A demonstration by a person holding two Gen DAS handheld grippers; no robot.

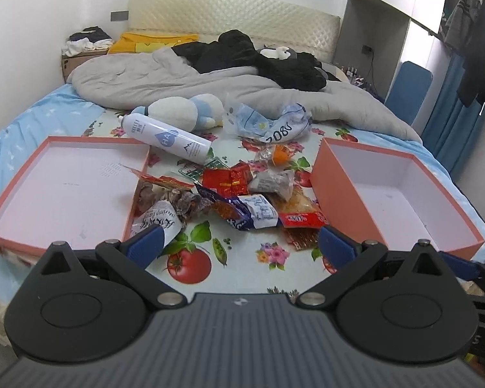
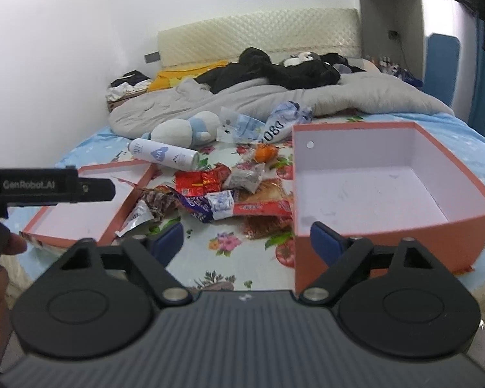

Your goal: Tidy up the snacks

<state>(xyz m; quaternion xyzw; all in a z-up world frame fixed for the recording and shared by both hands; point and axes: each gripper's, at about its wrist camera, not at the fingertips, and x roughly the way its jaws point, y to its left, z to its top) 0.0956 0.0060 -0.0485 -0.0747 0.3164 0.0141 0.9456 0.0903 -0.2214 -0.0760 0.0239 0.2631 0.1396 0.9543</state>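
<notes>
- While both tools hover low over the near edge of the bed (image 1: 239, 268), the left tool (image 1: 239, 242) has its blue fingers (image 1: 147, 242) spread wide and holds nothing.
- To the left of the left tool lies the shallow orange lid (image 1: 64, 187), open side up, white inside.
- Beyond this lid, a white spray bottle (image 1: 166, 137) lies on its side, and a white and blue plush toy (image 1: 184, 111) lies just behind it.
- Straight ahead of the left tool, between lid and box, the snack pile (image 1: 239, 194) is scattered on the flowered sheet: a red packet (image 1: 226, 181), a purple wrapper (image 1: 239, 215), a grey pouch (image 1: 273, 182), an orange snack (image 1: 281, 155) farther back.
- One crumpled wrapper (image 1: 156, 223) is just beside the left finger of the left tool; I cannot tell if they touch.
- To the right of the left tool stands the deep orange box (image 1: 401, 194), with nothing inside it.
- In the right wrist view, the right tool (image 2: 247, 241) is also wide apart and holds nothing; the box wall (image 2: 307, 190) rises between its fingers, close to the right finger (image 2: 326, 242).
- Far behind, a grey duvet (image 1: 165, 77) and black clothes (image 1: 242, 51) cover the bed.
</notes>
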